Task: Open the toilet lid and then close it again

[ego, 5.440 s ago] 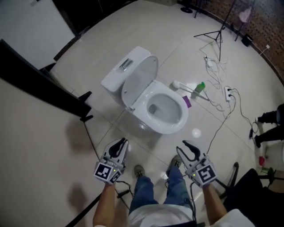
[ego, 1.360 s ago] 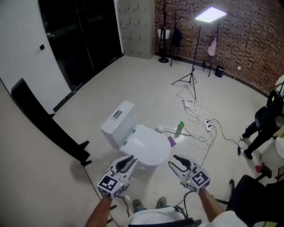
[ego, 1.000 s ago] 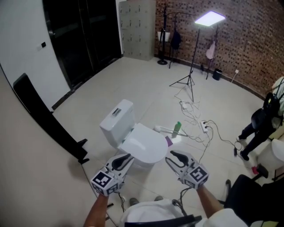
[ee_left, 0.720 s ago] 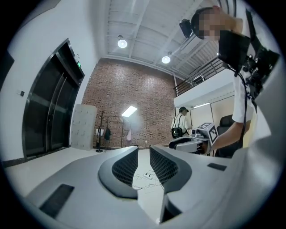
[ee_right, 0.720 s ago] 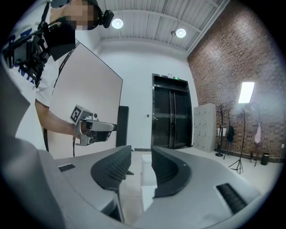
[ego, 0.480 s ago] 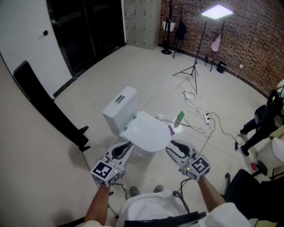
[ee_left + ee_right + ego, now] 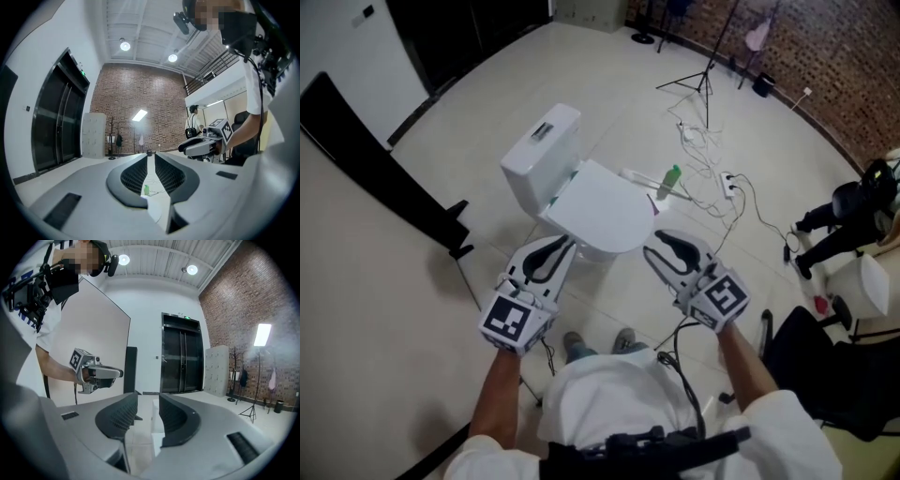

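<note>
two grippers hang just short of the toilet [image 7: 542,155], whose lid [image 7: 598,211] lies flat and shut; the left gripper [image 7: 564,245] has just been closing its jaws to a slim gap with nothing between them, and the right gripper [image 7: 653,247] holds its jaws wider apart, also empty.

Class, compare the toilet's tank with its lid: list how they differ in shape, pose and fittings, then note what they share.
Shape: the tank is a boxy block, while the lid is a thin, rounded plate.
Pose: the tank stands upright at the back; the lid lies flat in front of it, closed.
Fittings: the tank carries a silvery flush button on top; the lid is plain.
Both are white, and they adjoin each other.
</note>
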Demonstrator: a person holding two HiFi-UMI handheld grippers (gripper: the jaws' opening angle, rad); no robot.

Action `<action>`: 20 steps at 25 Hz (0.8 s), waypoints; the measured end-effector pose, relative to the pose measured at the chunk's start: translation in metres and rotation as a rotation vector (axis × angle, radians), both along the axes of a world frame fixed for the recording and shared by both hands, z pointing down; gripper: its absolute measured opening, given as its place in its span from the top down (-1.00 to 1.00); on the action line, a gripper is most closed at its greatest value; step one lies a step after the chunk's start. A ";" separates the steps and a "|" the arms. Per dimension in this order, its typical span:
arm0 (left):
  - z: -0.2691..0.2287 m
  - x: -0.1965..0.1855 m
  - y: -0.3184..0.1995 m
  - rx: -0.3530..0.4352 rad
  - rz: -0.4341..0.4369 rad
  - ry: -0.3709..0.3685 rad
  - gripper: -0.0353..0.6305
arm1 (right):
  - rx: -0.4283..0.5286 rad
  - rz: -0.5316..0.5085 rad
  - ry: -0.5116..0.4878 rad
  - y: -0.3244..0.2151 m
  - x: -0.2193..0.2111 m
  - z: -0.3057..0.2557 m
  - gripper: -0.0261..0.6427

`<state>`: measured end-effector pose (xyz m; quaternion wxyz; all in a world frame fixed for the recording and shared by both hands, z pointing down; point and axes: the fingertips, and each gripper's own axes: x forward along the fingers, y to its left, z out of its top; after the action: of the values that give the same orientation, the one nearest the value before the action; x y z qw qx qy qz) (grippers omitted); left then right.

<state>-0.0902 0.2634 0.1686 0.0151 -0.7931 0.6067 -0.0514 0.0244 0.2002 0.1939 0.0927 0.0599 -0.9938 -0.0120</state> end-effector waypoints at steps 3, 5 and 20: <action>0.006 -0.005 0.003 -0.016 0.010 0.010 0.76 | -0.010 0.019 0.015 -0.002 -0.004 0.005 0.52; 0.010 -0.009 0.003 -0.026 0.001 0.001 0.76 | -0.015 0.031 0.029 -0.009 -0.004 0.009 0.52; 0.068 0.023 -0.134 0.004 -0.285 0.012 0.76 | 0.159 -0.253 0.111 -0.218 0.030 0.073 0.52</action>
<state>-0.0674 0.1293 0.2366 0.0059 -0.6992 0.7134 -0.0470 0.0544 -0.0175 0.2670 0.1404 -0.0595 -0.9827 -0.1056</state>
